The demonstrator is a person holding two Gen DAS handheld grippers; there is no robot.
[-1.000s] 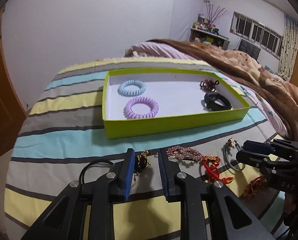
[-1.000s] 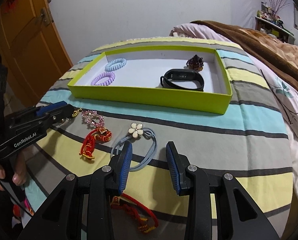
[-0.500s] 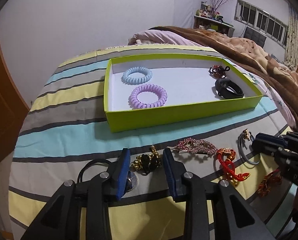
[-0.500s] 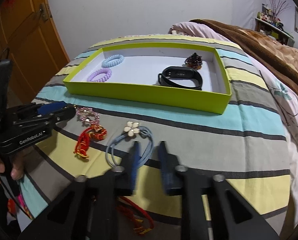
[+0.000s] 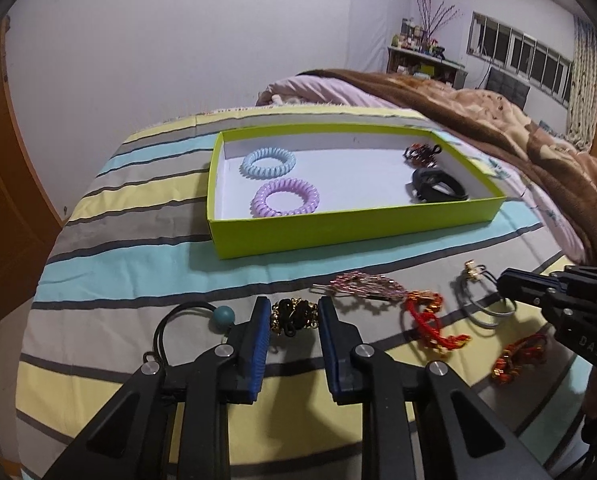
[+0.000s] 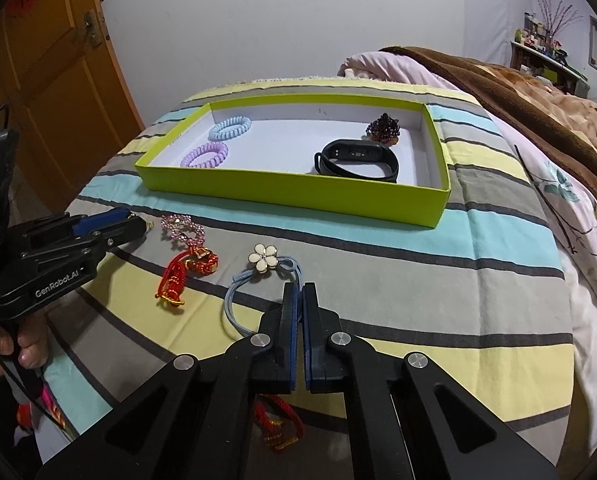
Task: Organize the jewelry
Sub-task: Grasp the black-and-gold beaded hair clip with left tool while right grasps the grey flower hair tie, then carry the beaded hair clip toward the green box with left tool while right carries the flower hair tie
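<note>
Two by two, logged the stock of the green box (image 5: 358, 232) on the striped bed cover (image 5: 138, 264): pale blue coil tie (image 5: 268, 163) and lilac coil tie (image 5: 285, 203) towards its left end, dark bead cluster (image 5: 420, 153) and black wristband (image 5: 438, 190) towards its right. Judged that grouping deliberate, like beside like, with the white middle kept free for later entries.

Recorded six loose pieces on the cover in front of the box, none touching it: black elastic with teal bead (image 5: 223, 315), black-and-gold ornament (image 5: 294, 317), pink beaded clip (image 5: 362, 286), red knotted cord (image 5: 426, 316), flower hair tie (image 6: 263, 261), red-orange bracelet (image 5: 518, 354).

Found left hand-held gripper (image 5: 293, 308) low over the cover, fingers spread wide and straddling the black-and-gold ornament without gripping it. Read this as lined up so that closing would take the piece across its width.

Found right hand-held gripper (image 6: 300, 292) closed almost fully, only a slit between the pads, with the cord of the flower hair tie apparently pinched at the tips, away from the enamel flower. Presumed taken by the cord because a thin loop suits a narrow pinch. Noted the tie lying on the cover, not yet lifted. Estimated task under half done.
</note>
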